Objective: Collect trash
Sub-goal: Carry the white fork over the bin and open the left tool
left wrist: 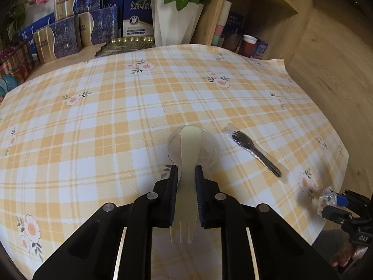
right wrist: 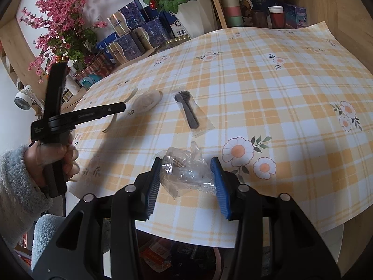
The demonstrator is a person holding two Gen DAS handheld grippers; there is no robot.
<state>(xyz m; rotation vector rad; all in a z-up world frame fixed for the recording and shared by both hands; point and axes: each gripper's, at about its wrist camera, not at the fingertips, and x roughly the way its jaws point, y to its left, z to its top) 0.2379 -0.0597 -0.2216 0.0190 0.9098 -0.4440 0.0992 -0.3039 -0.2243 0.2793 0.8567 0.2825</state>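
Closest to me, the left hand-held gripper (left wrist: 186, 175) is clamping a cream spork (left wrist: 187, 163) by its waist, while the right hand-held gripper (right wrist: 187, 170) is gripping crumpled clear wrapper (right wrist: 186, 170); farther off, a bagged black spork (right wrist: 189, 114) is lying on the desk (right wrist: 291, 88), probably next for collecting.

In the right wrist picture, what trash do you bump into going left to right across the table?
Pale spork → clear round lid → wrapped black fork. The crumpled clear wrapper sits nearer, in the right gripper.

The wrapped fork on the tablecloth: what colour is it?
Black, inside a clear plastic sleeve; the right wrist view shows it best.
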